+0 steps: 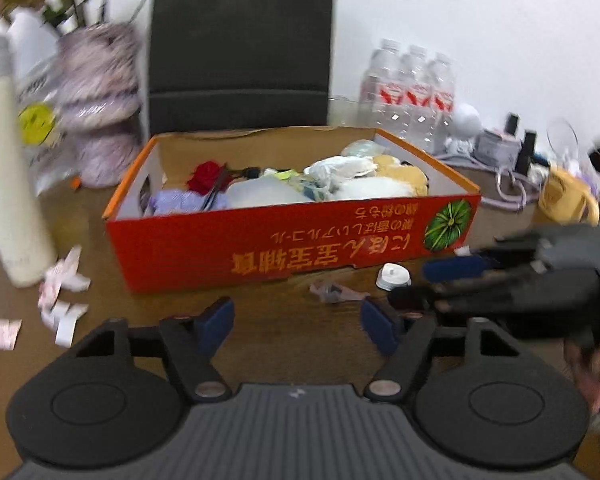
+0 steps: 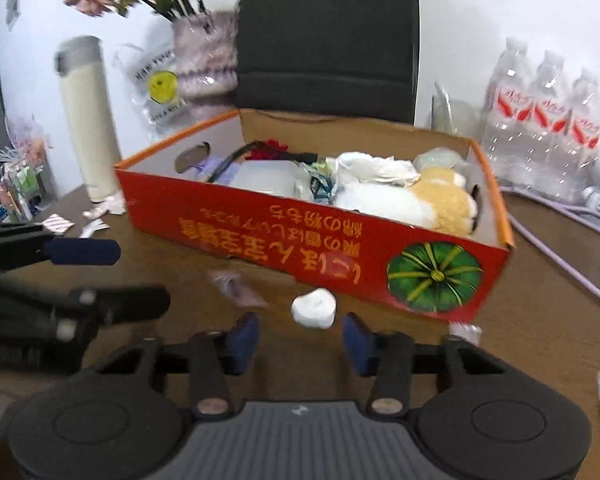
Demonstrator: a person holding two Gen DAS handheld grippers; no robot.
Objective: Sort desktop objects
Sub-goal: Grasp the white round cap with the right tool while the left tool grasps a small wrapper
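Right gripper (image 2: 300, 338) gapes beside white cap (image 2: 314, 308)

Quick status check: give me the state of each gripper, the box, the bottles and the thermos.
Left gripper: open, holds nothing.
Right gripper: open, lined up on the white cap, not gripping it.
Box: open-topped, nearly full, print upside down.
Water bottles: upright, capped.
Thermos: upright, lid shut.
Cap: loose on the table.
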